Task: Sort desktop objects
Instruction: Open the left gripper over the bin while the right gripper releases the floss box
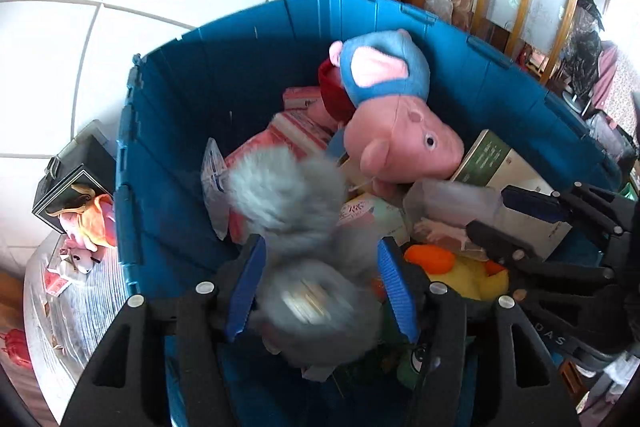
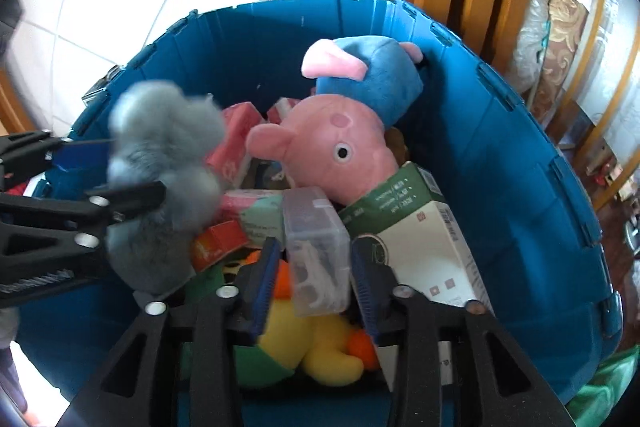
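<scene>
White floor tiles and wooden panels lie behind a blue bin [image 1: 168, 155] heaped with toys. Left gripper [image 1: 320, 291] has its jaws spread around a blurred grey fluffy toy [image 1: 296, 227]; whether the pads touch it is unclear. Right gripper [image 2: 312, 281] has its jaws spread either side of a clear plastic case [image 2: 316, 247], gaps showing. Both items sit above the heap, near a pink plush pig [image 2: 332, 147], a yellow duck [image 2: 316, 343] and boxes.

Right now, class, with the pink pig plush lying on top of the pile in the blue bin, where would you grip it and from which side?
Grip the pink pig plush across its blue-clothed body, coming down from above. It lies uppermost in the blue bin, body raised against the far wall with nothing over it; boxes crowd its snout.
</scene>
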Available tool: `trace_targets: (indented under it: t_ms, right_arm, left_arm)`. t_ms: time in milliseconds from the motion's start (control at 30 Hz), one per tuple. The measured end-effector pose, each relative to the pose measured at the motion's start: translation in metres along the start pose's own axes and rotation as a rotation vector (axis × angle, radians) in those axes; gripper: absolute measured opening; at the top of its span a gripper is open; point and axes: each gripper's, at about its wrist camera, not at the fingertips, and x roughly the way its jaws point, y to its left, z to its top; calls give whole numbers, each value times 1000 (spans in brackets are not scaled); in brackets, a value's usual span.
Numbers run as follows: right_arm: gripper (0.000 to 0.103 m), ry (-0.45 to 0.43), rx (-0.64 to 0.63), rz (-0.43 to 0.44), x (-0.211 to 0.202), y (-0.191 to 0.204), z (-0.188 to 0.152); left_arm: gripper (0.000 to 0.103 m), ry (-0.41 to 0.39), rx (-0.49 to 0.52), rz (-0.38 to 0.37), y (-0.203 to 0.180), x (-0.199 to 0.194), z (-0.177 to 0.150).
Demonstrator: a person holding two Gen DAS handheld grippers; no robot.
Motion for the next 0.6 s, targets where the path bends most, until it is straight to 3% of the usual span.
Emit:
trace_targets:
  t_ms: [67,200,233,300,433,600]
  right_arm:
    - [73,-11,9,5,-2,-3,-1]
    - [83,-53,13,-11,-16,-1,-2]
    - [84,-66,16,-12,-21,0,-1]
    - [84,-94,19,-17,-30,4,2]
    - [85,-150,19,-9,-46,20,11]
    - [88,-226,4,19,-67,61,24]
  left_arm:
    - [57,-45,-6,-10,3,-11,-1]
    - [62,-110,-33,-11,16,-33,-4]
    - [70,-112,-49,-12,20,-38,-5]
    - [76,-137,-77,-19,28,-50,-8]
    - [76,-223,-103,-37,52,-74,-22]
    - [76,-357,-123,53,99,-102,-42]
